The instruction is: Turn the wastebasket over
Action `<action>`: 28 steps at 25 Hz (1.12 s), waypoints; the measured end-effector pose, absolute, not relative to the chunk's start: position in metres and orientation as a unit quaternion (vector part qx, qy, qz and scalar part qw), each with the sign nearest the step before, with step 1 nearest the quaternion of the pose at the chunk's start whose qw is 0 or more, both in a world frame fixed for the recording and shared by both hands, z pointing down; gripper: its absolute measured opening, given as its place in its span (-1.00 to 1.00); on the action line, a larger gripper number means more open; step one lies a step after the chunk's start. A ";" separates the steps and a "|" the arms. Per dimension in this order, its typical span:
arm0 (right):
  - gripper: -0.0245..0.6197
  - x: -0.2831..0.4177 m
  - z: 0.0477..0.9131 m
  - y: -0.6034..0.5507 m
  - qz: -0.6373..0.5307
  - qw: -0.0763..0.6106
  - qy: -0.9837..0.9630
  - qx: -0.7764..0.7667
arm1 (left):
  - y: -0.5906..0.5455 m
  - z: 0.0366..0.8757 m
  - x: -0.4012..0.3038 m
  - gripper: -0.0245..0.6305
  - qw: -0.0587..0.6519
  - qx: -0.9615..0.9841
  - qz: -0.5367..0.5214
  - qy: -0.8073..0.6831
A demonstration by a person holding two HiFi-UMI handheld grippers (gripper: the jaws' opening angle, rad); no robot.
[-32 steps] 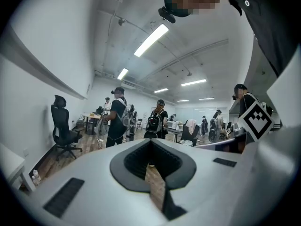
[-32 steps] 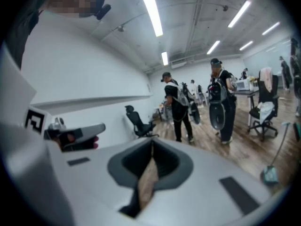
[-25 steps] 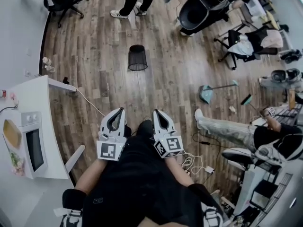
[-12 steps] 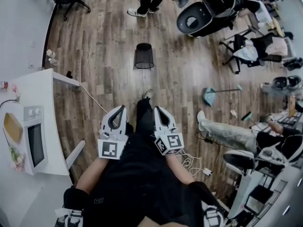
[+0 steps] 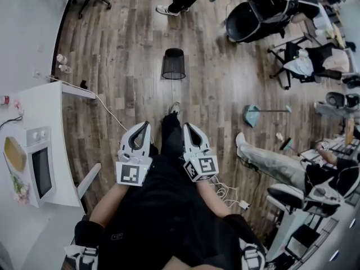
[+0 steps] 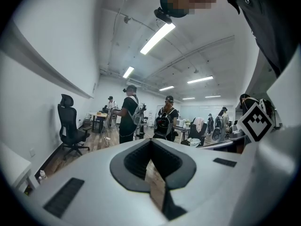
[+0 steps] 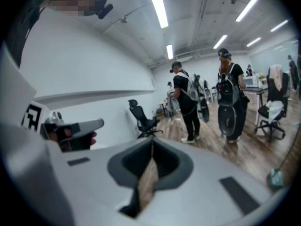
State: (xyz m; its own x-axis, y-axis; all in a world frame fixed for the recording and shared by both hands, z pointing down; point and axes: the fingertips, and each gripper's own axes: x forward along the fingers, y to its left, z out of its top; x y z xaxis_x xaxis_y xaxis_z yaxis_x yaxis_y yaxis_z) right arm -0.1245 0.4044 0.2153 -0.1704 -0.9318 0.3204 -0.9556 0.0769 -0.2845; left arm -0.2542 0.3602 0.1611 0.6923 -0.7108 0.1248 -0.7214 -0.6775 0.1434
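Wastebasket [image 5: 174, 64] stands on floor [image 5: 124, 94] at 12 o'clock, well apart from both claws. L claw [image 5: 144, 126] & R claw [image 5: 186, 126] both pressed together, empty. Basket approx. centred btwn them, R a shade nearer.

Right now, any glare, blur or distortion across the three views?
Head view: heavy fisheye bend, pale sheen on the floor below the wastebasket. Left gripper view: dark corners, ceiling light blown out. Right gripper view: right gripper out of focus.
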 end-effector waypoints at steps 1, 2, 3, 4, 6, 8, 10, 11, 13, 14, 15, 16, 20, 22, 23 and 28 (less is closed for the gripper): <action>-0.82 -0.119 0.217 0.400 0.220 0.028 -0.732 0.644 | 0.355 0.162 -0.248 -0.82 0.091 0.915 0.030 -0.391; -0.82 -0.112 0.218 0.396 0.222 0.029 -0.731 0.645 | 0.350 0.163 -0.242 -0.82 0.091 0.916 0.031 -0.391; -0.82 -0.105 0.220 0.390 0.223 0.029 -0.730 0.645 | 0.344 0.163 -0.235 -0.82 0.090 0.916 0.032 -0.390; -0.82 -0.097 0.223 0.384 0.225 0.030 -0.730 0.645 | 0.337 0.164 -0.228 -0.82 0.090 0.916 0.033 -0.390; -0.82 -0.084 0.227 0.370 0.230 0.029 -0.729 0.644 | 0.323 0.166 -0.214 -0.82 0.092 0.916 0.038 -0.389; -0.82 -0.069 0.231 0.355 0.234 0.030 -0.728 0.643 | 0.308 0.167 -0.198 -0.82 0.091 0.917 0.045 -0.387; -0.82 -0.049 0.234 0.337 0.234 0.035 -0.729 0.642 | 0.292 0.170 -0.180 -0.82 0.091 0.916 0.049 -0.387; -0.82 -0.038 0.235 0.327 0.233 0.038 -0.730 0.641 | 0.283 0.172 -0.170 -0.82 0.092 0.916 0.051 -0.387; -0.82 -0.018 0.237 0.307 0.235 0.039 -0.731 0.639 | 0.265 0.175 -0.151 -0.82 0.091 0.915 0.058 -0.388; -0.82 -0.009 0.238 0.297 0.237 0.039 -0.732 0.637 | 0.256 0.176 -0.142 -0.82 0.093 0.914 0.059 -0.391; -0.82 -0.001 0.239 0.288 0.240 0.039 -0.734 0.634 | 0.248 0.176 -0.134 -0.82 0.096 0.912 0.059 -0.395; -0.82 0.008 0.241 0.278 0.242 0.039 -0.737 0.630 | 0.240 0.176 -0.126 -0.82 0.099 0.910 0.060 -0.399; -0.82 0.040 0.244 0.242 0.241 0.042 -0.753 0.611 | 0.212 0.173 -0.095 -0.82 0.102 0.899 0.065 -0.422; -0.82 0.054 0.247 0.227 0.238 0.041 -0.761 0.602 | 0.203 0.174 -0.083 -0.82 0.100 0.894 0.071 -0.430; -0.82 0.059 0.248 0.219 0.237 0.042 -0.764 0.598 | 0.199 0.174 -0.078 -0.82 0.099 0.892 0.074 -0.434; -0.82 0.079 0.259 0.189 0.236 0.047 -0.772 0.589 | 0.180 0.179 -0.060 -0.82 0.107 0.886 0.081 -0.444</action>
